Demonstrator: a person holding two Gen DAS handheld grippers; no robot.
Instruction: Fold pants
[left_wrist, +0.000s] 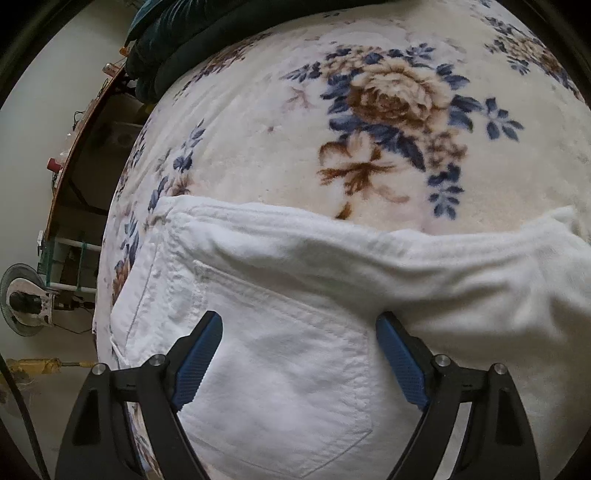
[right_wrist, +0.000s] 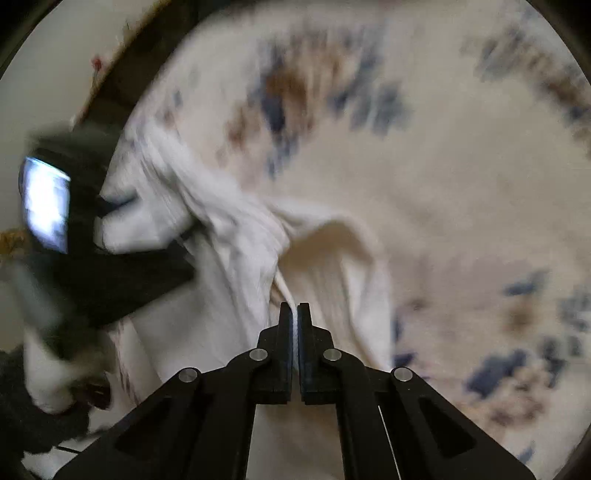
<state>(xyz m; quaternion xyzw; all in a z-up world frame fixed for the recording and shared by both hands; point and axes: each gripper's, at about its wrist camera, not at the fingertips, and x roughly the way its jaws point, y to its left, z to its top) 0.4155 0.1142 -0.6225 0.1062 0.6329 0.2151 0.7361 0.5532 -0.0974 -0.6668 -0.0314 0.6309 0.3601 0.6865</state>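
Your left black two-finger gripper with blue ribbed pads (left_wrist: 299, 325) has its jaws spread wide over the white cotton pants (left_wrist: 295, 350), holding nothing. The pants lie on the cream plush blanket printed with blue and brown flowers (left_wrist: 388, 110), and the stitched back patch pocket (left_wrist: 288, 376) sits right between your two fingers. The waistband edge (left_wrist: 147, 280) runs along the blanket's left side, and a soft fold of white cloth crosses the view just beyond your fingertips.

Your right black two-finger gripper (right_wrist: 294, 314) is pressed together on a thin pinch of the white pants (right_wrist: 236, 258); a sliver of white fabric shows in the narrow slit between the jaws. From there the cloth rises in a gathered ridge and spreads toward the left. This view is smeared by motion, so the fabric's exact lay is hard to read. At its left edge you can see a dark blurred shape with a bright glowing screen (right_wrist: 46, 206), probably your other gripper, though the blur leaves that uncertain.

Past the blanket's far corner a dark green cushion (left_wrist: 177, 40) rests on it, and a wooden table edge (left_wrist: 79, 140) stands beside the bed.
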